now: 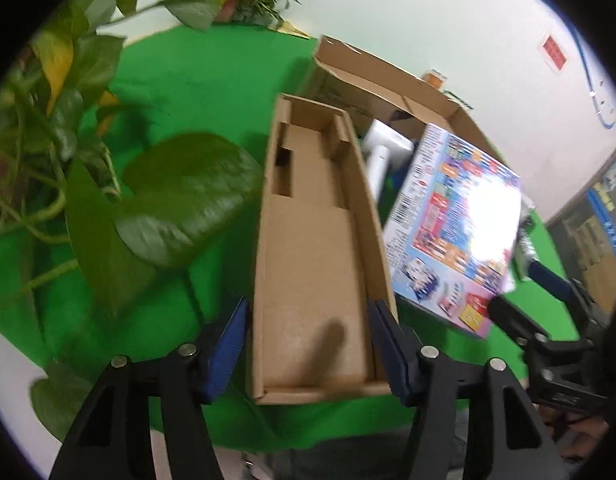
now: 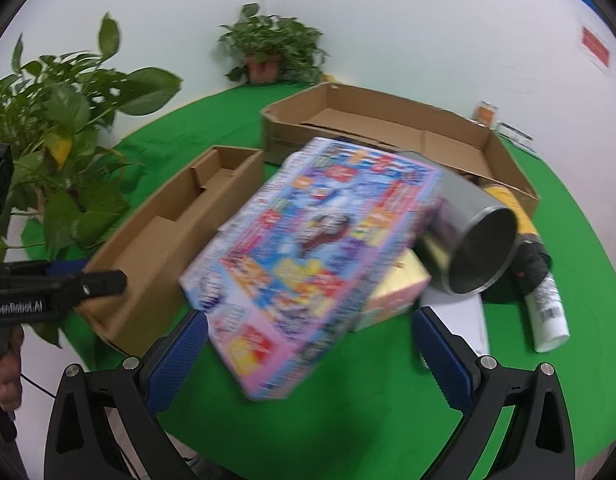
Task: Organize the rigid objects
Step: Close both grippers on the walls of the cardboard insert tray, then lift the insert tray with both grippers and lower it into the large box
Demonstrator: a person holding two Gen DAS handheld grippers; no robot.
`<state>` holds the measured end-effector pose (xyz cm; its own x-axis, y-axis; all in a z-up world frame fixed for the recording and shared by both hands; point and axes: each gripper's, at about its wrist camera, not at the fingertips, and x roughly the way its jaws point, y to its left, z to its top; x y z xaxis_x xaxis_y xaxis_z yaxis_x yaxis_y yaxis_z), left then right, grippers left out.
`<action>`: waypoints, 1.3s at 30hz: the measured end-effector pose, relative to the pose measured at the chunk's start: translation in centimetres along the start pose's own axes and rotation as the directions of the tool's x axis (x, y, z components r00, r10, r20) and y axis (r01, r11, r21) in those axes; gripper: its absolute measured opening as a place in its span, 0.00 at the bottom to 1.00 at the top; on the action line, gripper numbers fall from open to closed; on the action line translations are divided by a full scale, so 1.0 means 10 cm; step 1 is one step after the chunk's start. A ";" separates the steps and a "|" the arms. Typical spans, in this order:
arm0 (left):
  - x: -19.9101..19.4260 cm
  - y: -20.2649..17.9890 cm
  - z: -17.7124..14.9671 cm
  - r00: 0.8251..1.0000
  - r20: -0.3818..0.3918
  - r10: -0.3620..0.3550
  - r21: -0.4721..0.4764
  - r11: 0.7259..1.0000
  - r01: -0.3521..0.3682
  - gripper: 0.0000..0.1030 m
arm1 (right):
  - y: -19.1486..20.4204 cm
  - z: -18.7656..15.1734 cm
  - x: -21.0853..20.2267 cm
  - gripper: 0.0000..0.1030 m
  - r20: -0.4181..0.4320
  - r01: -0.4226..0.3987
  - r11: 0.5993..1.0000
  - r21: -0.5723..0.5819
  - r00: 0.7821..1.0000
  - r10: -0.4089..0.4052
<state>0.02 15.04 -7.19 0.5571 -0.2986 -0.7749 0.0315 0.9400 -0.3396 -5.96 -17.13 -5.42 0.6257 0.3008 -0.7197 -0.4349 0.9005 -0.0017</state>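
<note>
A long narrow open cardboard box (image 1: pixel 316 256) lies on the green cloth; my left gripper (image 1: pixel 308 344) has its blue pads on both long sides and is shut on it. It also shows in the right wrist view (image 2: pixel 171 240). A colourful printed toy box (image 2: pixel 308 256) lies tilted on other items, just ahead of my right gripper (image 2: pixel 308 356), which is open and empty. The toy box shows in the left wrist view (image 1: pixel 456 232) to the right of the narrow box.
A large open cardboard carton (image 2: pixel 388 128) stands behind. A steel cup (image 2: pixel 468 240), a white bottle (image 2: pixel 548 312), a yellow item (image 2: pixel 504 200) and a small gold box (image 2: pixel 396 292) lie at right. Potted plants stand at left (image 2: pixel 67 120) and at the far corner (image 2: pixel 267 48).
</note>
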 end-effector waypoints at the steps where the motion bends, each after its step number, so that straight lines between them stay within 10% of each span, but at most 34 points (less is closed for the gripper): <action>1: 0.00 0.01 -0.01 1.000 -0.004 -0.023 -0.003 1.000 0.023 0.58 | 0.05 0.02 0.01 0.99 -0.004 -0.014 1.000 -0.009 1.000 0.014; 12: 0.01 0.40 -0.16 0.995 -0.037 -0.096 -0.132 0.987 0.090 0.21 | 0.45 0.26 0.20 0.72 -0.088 -0.202 0.978 -0.041 0.976 0.198; 20: 0.06 0.24 -0.08 0.997 -0.049 -0.055 -0.079 0.996 0.051 0.21 | 0.84 0.23 0.50 0.19 -0.216 -0.298 0.954 -0.032 0.934 0.285; 39: -0.37 -0.26 -0.03 0.991 0.117 0.057 0.044 0.997 -0.062 0.17 | 0.69 0.33 0.15 0.11 -0.073 -0.300 0.954 -0.002 0.952 0.299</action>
<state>-2.36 13.65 -3.53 0.6516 -0.2232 -0.7250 0.0331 0.9632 -0.2668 -5.90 -9.47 -4.26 0.4186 0.5325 -0.7357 -0.6036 0.7684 0.2127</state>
